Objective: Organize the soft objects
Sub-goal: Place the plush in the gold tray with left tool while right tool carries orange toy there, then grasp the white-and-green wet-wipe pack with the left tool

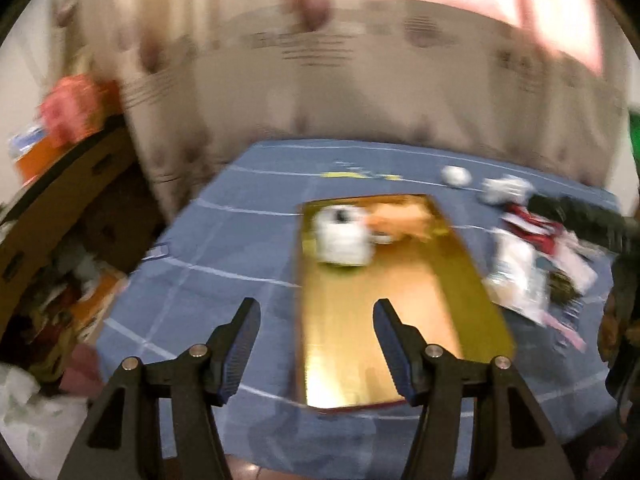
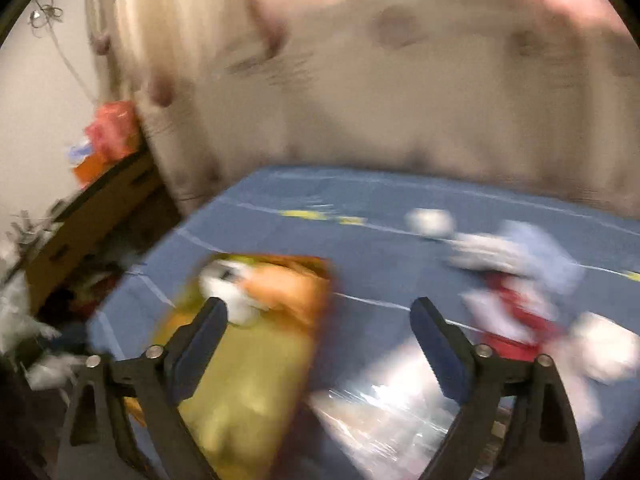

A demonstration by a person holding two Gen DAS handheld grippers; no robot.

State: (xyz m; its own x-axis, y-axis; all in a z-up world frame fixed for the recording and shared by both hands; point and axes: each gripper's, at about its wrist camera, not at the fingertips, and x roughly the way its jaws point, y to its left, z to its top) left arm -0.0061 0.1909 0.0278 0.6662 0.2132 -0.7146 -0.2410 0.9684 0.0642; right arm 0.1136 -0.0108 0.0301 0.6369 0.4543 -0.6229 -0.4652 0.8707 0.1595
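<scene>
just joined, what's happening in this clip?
A person with a handheld gripper in each hand is sorting soft toys on a table with a blue cloth. A white plush and an orange plush already lie at the far end of the gold tray. More soft items, white and red ones and a small white ball, sit right of the tray. Both the left gripper and right gripper are open and empty. Frames are motion-blurred.
</scene>
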